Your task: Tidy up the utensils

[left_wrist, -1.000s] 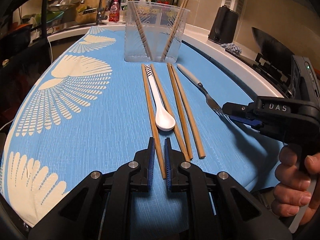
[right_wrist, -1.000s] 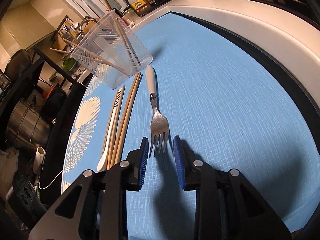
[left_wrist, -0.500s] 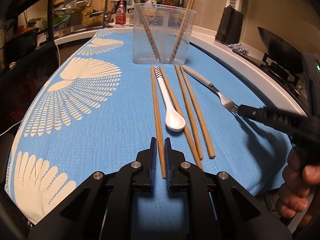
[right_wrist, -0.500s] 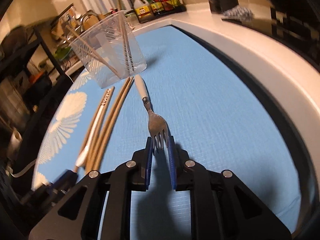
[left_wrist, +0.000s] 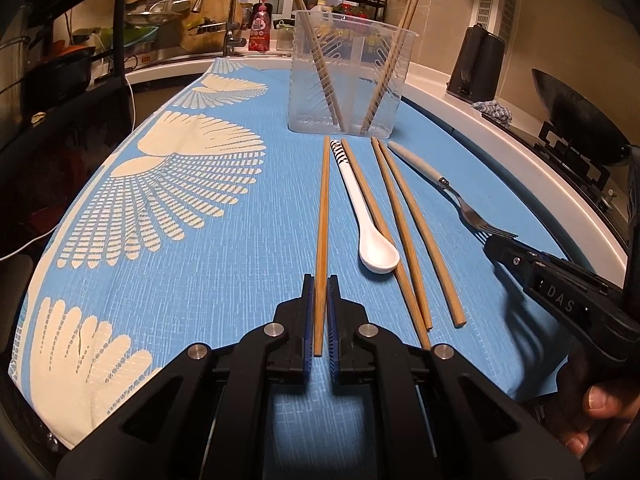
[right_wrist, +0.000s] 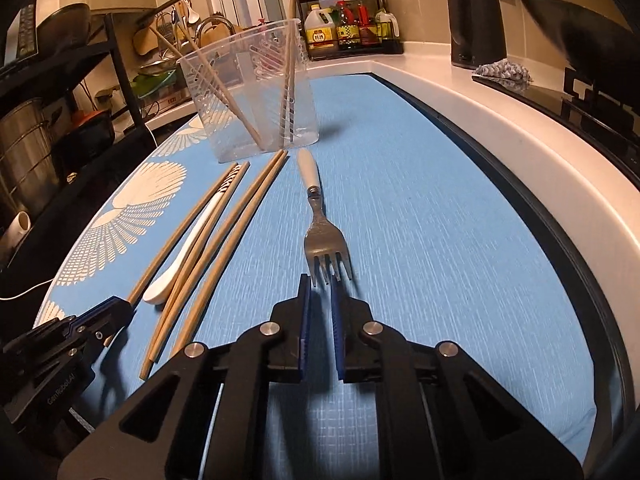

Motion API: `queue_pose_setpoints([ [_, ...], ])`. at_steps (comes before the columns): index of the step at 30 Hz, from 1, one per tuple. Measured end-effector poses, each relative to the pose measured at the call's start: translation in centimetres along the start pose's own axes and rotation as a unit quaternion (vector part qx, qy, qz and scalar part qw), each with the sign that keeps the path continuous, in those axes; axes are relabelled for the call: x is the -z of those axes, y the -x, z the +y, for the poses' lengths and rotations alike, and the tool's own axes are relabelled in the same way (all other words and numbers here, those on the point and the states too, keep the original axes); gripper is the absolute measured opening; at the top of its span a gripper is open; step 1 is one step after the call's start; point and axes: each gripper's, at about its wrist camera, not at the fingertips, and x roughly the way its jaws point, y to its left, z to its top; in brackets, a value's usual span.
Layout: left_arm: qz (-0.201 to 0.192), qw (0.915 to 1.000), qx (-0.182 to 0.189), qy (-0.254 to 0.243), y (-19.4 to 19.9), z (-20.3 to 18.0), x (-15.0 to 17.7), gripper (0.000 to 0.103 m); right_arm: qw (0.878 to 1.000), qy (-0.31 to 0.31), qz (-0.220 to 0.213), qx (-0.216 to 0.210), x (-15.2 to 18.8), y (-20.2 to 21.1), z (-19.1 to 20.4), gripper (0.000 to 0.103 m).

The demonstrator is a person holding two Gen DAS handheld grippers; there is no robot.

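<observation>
a chopstick is clamped by the left gripper – the fork tines are being closed on by the right gripper.

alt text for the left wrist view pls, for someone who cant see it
The left gripper has its jaws shut on the near end of a wooden chopstick lying on a blue cloth. Beside it lie a white spoon, three more chopsticks and a fork, whose tines the right gripper is closing on. Behind stands a clear holder with chopsticks in it.
</observation>
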Motion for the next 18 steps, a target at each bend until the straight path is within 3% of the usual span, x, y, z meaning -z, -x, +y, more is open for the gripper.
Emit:
queue_pose_setpoints([
  [8,-0.004,1.0000,-0.003,-0.005,-0.2,-0.2,-0.1,0.007,1.000,-0.014,0.008,0.001,-0.4,-0.4,-0.5,0.013],
  [18,-0.003,1.0000,-0.003,-0.005,-0.2,-0.2,-0.1,0.007,0.985,-0.135,0.061,-0.091,-1.5,-1.5,-3.2,0.024],
])
